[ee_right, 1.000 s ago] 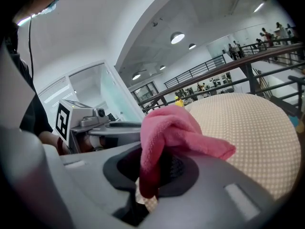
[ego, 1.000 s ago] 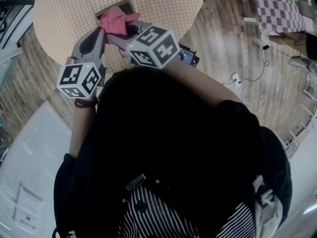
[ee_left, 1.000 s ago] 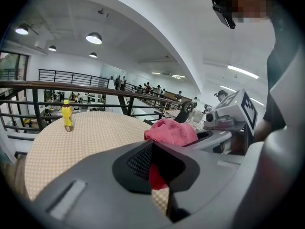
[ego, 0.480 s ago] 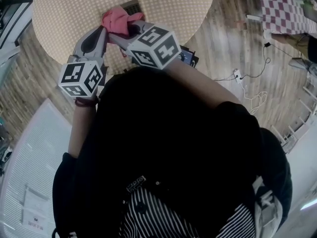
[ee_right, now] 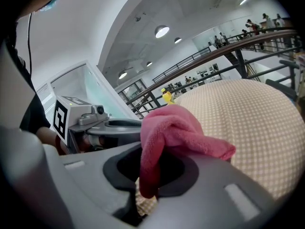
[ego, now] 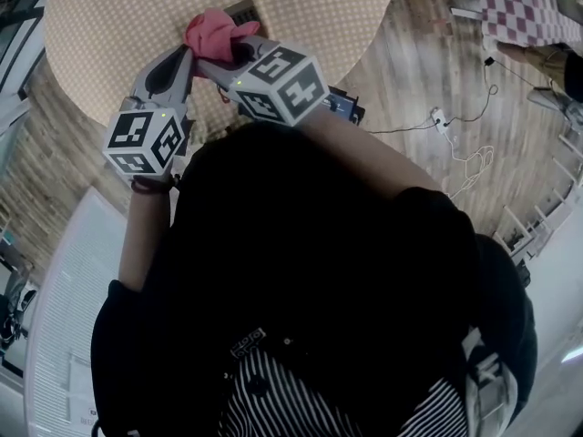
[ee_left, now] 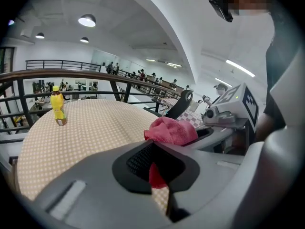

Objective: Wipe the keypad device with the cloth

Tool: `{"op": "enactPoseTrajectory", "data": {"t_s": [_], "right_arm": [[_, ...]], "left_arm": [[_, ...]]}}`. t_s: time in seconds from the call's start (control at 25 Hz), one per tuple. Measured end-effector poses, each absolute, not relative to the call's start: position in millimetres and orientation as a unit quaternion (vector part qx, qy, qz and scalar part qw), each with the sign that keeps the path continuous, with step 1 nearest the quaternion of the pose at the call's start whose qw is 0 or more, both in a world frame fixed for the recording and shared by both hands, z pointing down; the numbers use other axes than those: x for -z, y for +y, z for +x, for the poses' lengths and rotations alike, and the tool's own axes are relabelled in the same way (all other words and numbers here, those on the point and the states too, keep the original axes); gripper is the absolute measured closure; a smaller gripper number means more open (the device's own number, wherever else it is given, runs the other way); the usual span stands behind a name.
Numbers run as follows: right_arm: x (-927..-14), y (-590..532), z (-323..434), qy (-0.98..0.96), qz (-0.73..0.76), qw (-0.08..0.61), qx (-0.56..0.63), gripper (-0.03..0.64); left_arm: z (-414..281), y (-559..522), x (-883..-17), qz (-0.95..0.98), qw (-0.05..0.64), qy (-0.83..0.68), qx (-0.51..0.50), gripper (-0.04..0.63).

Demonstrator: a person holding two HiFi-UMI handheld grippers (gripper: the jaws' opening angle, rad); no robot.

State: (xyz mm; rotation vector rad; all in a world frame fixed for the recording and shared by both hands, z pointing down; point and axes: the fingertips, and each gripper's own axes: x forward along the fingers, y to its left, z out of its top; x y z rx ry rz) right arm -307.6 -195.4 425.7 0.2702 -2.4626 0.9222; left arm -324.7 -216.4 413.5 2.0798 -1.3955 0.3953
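Cloth [ego: 212, 31] slightly leftward, grip unchanged.

No legible txt anywhere. Left marker cube [ego: 146, 142] & right marker cube [ego: 278, 85] carry only b/w square codes, no letters or nos. Small white logo [ego: 248, 340] on the person's dark top: too blurred. Label on yellow bottle [ee_left: 57, 108], near table's [ee_left: 95, 128] far edge: too small.
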Motion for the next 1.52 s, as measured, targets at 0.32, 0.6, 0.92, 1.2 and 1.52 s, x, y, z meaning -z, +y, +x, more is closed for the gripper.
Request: {"op": "enactPoseTrajectory", "data": {"t_s": [0.32, 0.6, 0.92, 1.2, 1.52], "right_arm": [[-448.1, -207.8, -314.5, -0.894, 0.111, 0.247, -0.356, 0.554], [-464.9, -216.6, -311.1, -0.887, 0.118, 0.257, -0.365, 0.554], [-485.8, -224.3, -311.2, -0.878, 0.130, 0.270, -0.373, 0.554], [-530.5, -216.5, -303.0, -0.847, 0.144, 0.348, -0.375, 0.554], [-570.5, -218.8, -301.1, -0.813, 0.186, 0.395, -0.384, 0.554]], "left_arm": [[-329.6, -230.8, -437.1, 0.789, 0.308, -0.499, -0.183, 0.591], [-325.0, -240.7, -455.0, 0.794, 0.322, -0.475, -0.201, 0.591], [-326.7, -253.1, -484.2, 0.808, 0.316, -0.436, -0.241, 0.591], [-341.7, -267.8, -504.2, 0.809, 0.301, -0.417, -0.283, 0.591], [-323.8, -276.1, -545.9, 0.806, 0.290, -0.343, -0.386, 0.591]]}}
